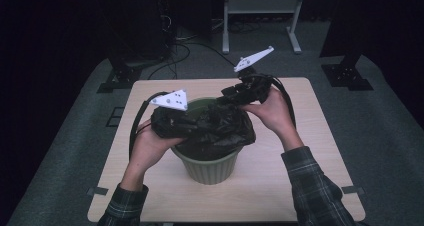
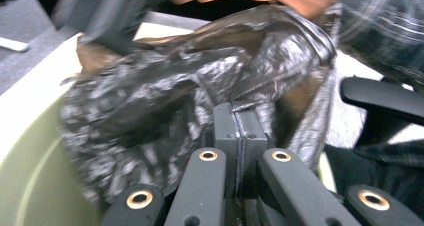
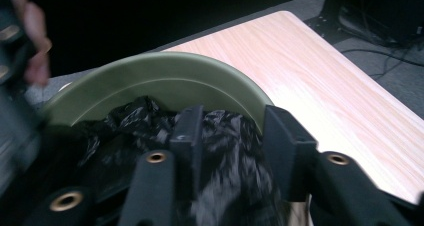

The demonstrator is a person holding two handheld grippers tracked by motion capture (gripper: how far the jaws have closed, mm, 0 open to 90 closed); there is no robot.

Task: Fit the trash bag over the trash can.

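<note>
A ribbed green bin [image 1: 210, 167] stands mid-table with a crumpled black plastic bag [image 1: 215, 128] bunched over its mouth. My left gripper [image 1: 172, 117] is at the bag's left side; in the left gripper view its jaws [image 2: 242, 118] are pressed together with a fold of the bag [image 2: 165, 96] pinched at their tips, above the bin's wall [image 2: 30, 151]. My right gripper [image 1: 235, 93] is at the bin's far right rim. Its jaws [image 3: 234, 117] stand apart, with the bag [image 3: 230, 156] lying loose between them inside the rim [image 3: 165, 66].
The light wooden table [image 1: 300, 186] has bare surface around the bin, and its right edge [image 3: 325, 71] drops to grey carpet. A white frame stand [image 1: 262, 6] and dark stands with cables sit on the floor behind the table.
</note>
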